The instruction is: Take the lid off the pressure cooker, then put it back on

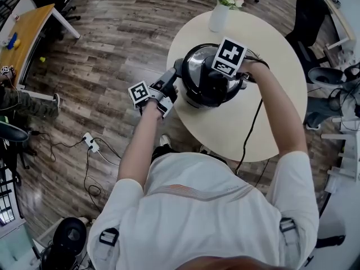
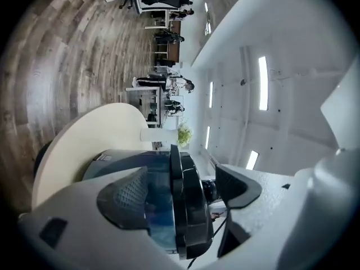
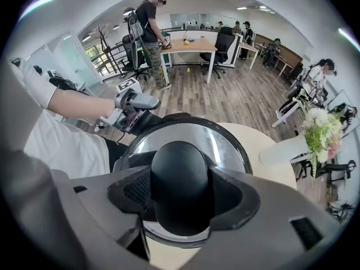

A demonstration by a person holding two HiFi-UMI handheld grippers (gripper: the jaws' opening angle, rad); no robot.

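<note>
At the left side of the pressure cooker (image 1: 205, 89), set on the worktop (image 1: 270, 111), the left tongs (image 1: 171, 82) are spread, with its rim (image 2: 183, 207) between the jaws. Directly above it the right tongs (image 3: 183, 193) are pinched on the knob (image 3: 181, 179) of the seated lid (image 3: 222, 145), so the lift is judged to go straight up.

We see the pressure cooker closed, with its lid on.
The pressure cooker (image 1: 203, 99), a dark, round-bodied pot, stands upright on the round cream table (image 1: 219, 128), close to the table's left rim in the head view. Its lid (image 1: 196, 65), polished steel inside a black ring, sits level and seated on the pot, and we find a rounded black knob (image 3: 180, 187) at the lid's centre.
</note>
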